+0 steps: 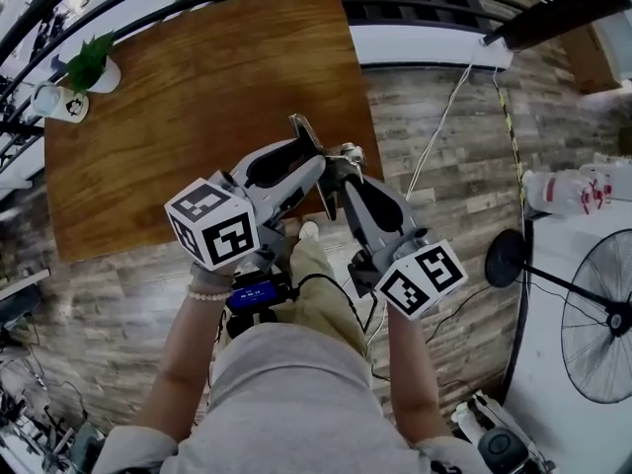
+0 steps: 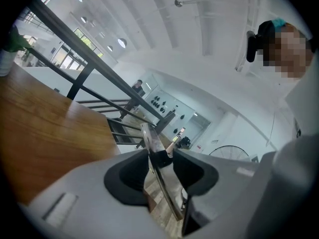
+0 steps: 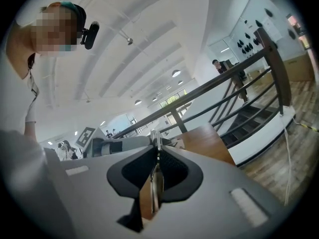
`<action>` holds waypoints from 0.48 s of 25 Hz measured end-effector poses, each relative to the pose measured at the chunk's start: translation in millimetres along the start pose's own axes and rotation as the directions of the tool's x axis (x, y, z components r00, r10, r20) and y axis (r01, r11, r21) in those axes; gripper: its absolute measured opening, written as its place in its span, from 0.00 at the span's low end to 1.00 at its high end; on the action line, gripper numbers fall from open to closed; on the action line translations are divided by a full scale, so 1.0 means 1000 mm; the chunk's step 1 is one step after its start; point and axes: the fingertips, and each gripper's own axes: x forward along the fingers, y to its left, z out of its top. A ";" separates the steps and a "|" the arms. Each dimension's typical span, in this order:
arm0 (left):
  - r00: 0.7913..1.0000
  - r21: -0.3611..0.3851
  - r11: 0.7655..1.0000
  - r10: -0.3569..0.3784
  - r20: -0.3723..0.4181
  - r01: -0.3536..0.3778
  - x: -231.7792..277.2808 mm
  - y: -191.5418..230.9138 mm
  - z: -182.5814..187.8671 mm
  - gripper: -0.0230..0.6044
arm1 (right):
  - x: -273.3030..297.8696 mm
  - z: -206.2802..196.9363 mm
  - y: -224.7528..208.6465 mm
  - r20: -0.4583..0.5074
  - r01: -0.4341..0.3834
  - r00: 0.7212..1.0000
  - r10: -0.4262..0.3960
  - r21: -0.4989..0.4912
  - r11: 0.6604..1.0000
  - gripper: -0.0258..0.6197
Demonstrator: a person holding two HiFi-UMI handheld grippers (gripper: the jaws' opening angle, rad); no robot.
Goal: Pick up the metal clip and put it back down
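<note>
- Two grips share the metal clip point(image 1: 304, 130): the left hand-held gripper point(image 1: 316, 159) and the right hand-held gripper point(image 1: 342, 178) each pinch it between narrow jaws.
- It is held up over the tabletop's point(image 1: 197, 97) near right edge.
- Bare wood spreads left to a potted plant point(image 1: 95, 65) and a cup point(image 1: 61, 105).

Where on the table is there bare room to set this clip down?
The wooden table is bare from the plant and cup at its far left corner across to the right edge; only that corner is crowded.
</note>
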 end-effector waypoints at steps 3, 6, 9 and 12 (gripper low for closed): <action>1.000 -0.018 1.000 0.015 -0.022 -0.016 0.009 0.009 -0.009 0.28 | 0.002 -0.008 -0.012 -0.023 0.007 1.000 -0.006 0.017 1.000 0.13; 0.999 -0.021 0.999 0.029 -0.046 -0.030 0.016 0.018 -0.018 0.27 | 0.005 -0.016 -0.023 -0.045 0.012 0.999 -0.011 0.027 1.000 0.13; 0.997 -0.039 0.999 0.034 -0.066 -0.037 0.021 0.028 -0.027 0.27 | 0.008 -0.026 -0.032 -0.058 0.017 0.998 -0.014 0.048 0.999 0.13; 0.995 -0.057 0.997 0.046 -0.087 -0.051 0.027 0.038 -0.038 0.27 | 0.012 -0.036 -0.041 -0.075 0.024 0.997 -0.019 0.073 0.997 0.13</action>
